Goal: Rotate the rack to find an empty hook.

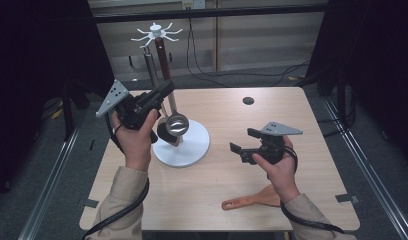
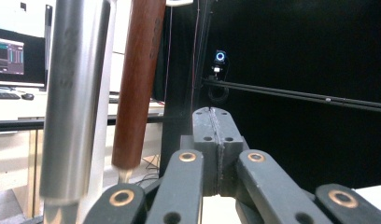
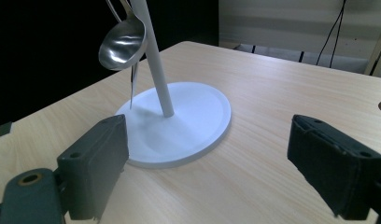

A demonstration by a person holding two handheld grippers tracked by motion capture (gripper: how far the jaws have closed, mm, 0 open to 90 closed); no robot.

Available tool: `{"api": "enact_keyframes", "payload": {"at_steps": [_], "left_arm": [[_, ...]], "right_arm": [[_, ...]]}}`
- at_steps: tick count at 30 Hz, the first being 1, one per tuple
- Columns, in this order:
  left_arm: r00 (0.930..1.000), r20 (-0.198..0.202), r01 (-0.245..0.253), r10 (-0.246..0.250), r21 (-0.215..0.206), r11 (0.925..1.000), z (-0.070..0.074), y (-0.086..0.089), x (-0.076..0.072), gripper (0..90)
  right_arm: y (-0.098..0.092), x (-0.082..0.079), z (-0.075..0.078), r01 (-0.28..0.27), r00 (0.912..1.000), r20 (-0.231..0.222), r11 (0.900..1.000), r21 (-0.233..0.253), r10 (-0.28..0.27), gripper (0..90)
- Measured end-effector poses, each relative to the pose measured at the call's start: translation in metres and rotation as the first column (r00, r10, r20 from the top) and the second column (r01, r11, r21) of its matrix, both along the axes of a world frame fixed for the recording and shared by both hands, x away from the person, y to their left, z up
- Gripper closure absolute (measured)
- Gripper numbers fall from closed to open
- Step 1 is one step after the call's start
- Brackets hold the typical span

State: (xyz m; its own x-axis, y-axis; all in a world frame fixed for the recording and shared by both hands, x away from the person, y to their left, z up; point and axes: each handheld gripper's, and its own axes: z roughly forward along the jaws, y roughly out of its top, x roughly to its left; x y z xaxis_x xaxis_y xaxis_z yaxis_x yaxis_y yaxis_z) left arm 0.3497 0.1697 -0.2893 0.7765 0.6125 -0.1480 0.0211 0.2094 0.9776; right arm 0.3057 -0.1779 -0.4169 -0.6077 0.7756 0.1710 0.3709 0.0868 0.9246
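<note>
A: Where do the hanging utensils sit, and which way do they run?

B: On the white stand (image 1: 181, 145) toward the desk's (image 1: 272, 195) far left corner. The ladle (image 1: 176, 123) hangs from the top hooks (image 1: 157, 34), its long axis near vertical, brown wooden handle (image 2: 137, 84) up, steel bowl down just above the round base. Beside it hangs a steel handle (image 2: 74, 98), also near vertical.

A: And the left gripper (image 1: 159, 95)?

B: Raised level with the handles, pointing at them from the left edge side. Its jaws are pressed together with nothing between them; the two handles stand just to their left in the left gripper view, whether touching I cannot tell.

A: The right gripper (image 1: 242, 142)?

B: Held above the desk's middle, toward the right edge, aimed at the stand's base. Its jaws stand wide apart and hold nothing.

A: Anything else?

B: A wooden spatula (image 1: 249, 200) lies flat near the near edge, long axis along that edge, handle toward the left.
</note>
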Motion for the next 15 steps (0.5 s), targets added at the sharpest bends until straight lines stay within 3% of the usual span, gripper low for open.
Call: {"api": "enact_keyframes", "payload": {"at_steps": [4,15], "left_arm": [[0.9998,0.020,-0.001,0.001,-0.014,0.9999,0.009,-0.003,0.004,90.0],[0.9996,0.028,0.008,-0.007,-0.049,0.9988,0.023,-0.015,0.012,90.0]], "right_arm": [[0.000,0.000,-0.001,0.001,1.0000,0.001,1.000,-0.001,-0.001,12.2],[-0.003,-0.001,0.003,0.013,0.9999,0.009,1.000,0.015,-0.013,12.1]]}}
